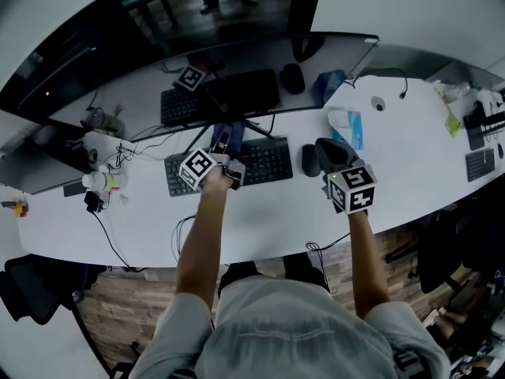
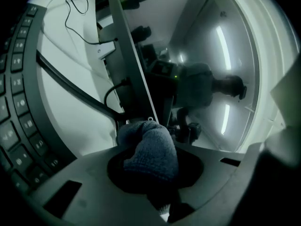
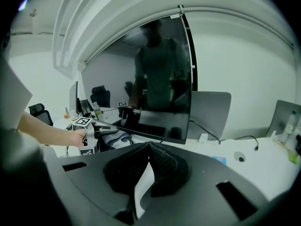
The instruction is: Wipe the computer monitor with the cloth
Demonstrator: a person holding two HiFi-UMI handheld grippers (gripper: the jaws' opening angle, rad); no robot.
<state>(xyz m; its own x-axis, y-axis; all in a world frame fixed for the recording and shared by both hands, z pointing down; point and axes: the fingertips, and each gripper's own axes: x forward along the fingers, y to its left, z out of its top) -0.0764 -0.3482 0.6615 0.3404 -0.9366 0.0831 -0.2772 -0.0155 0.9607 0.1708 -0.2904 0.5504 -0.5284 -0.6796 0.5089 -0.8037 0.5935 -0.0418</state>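
The cloth is a bunched blue-grey wad clamped between the jaws of the left gripper, bulging out past their tips. It sits up at the lower edge of the monitor, above the far side of the keyboard; whether it touches the screen cannot be told. Left of it, a white bottle stands on the surface among cables. A dark mouse lies just right of the keyboard. Beside it the right gripper hovers low, jaws closed tip to tip on nothing, well apart from the cloth and facing the dark screen
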